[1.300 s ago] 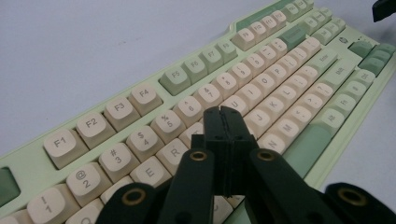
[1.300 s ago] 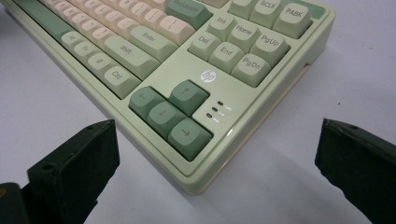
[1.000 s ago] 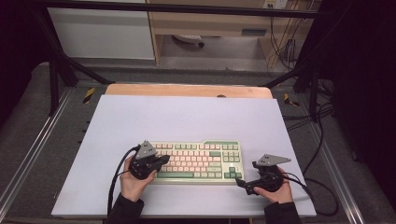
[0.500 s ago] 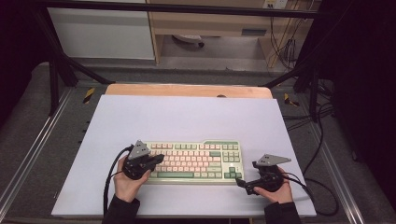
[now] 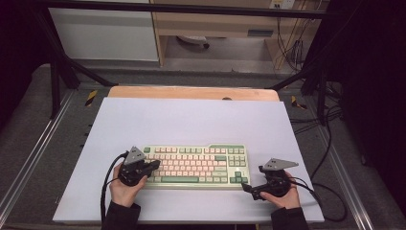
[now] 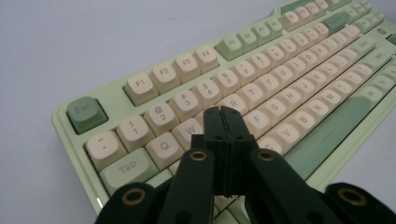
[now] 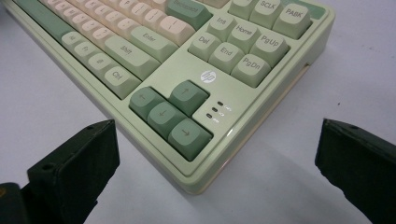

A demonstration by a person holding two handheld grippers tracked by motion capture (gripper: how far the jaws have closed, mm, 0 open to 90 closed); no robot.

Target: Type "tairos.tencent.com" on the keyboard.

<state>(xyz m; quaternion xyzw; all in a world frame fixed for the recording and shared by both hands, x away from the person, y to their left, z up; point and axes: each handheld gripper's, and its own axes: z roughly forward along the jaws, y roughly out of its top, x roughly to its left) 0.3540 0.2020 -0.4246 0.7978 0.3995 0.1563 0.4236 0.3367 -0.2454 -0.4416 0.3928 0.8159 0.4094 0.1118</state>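
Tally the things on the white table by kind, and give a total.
Keyboard: 1
Hand-held gripper: 2, the left hand-held gripper with jaws shut over the keyboard's left end, the right hand-held gripper with jaws open at its near right corner
Total: 3 things on the table

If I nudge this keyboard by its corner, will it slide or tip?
Probably slides: the keyboard lies flat and low on the smooth white table. Its rigid case likely won't flex, though a corner push may make it pivot.
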